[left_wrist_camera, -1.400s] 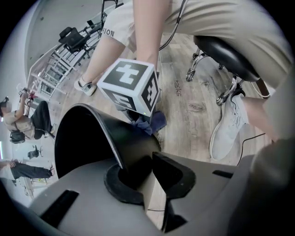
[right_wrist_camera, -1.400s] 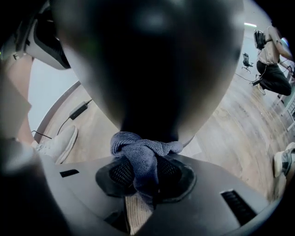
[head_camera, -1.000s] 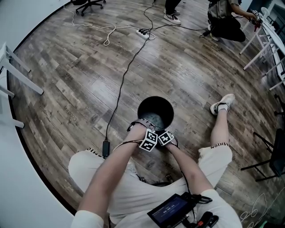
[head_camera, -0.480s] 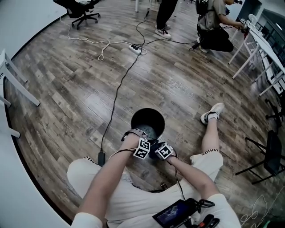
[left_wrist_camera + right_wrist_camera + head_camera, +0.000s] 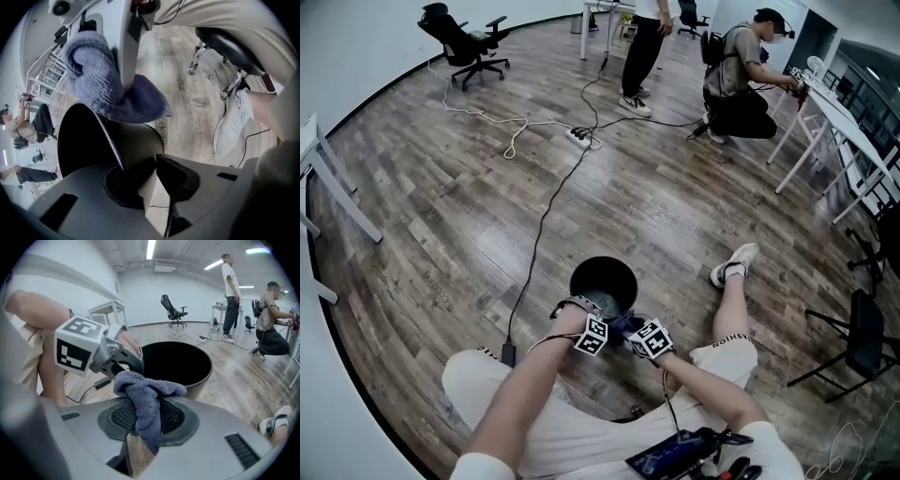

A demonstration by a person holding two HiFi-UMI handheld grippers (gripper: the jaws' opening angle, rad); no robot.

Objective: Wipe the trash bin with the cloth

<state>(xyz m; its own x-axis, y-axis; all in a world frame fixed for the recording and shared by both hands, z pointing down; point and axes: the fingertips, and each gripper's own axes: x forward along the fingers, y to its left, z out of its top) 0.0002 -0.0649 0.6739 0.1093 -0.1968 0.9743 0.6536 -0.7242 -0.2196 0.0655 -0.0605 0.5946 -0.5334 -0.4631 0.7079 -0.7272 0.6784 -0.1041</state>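
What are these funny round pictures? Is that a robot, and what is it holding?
No robot here. A seated person holds a pincher tool, called a gripper, in each hand. The head view comes from a camera on the person's head, looking down. The two gripper views come from little cameras riding on the tools, each looking along its own jaws. On the wooden floor stands a black trash bin, and cables lie farther off. The right gripper pinches a blue-grey cloth for wiping. The left gripper has the bin's rim between its jaws. They have just been closing on it, probably to steady the bin.
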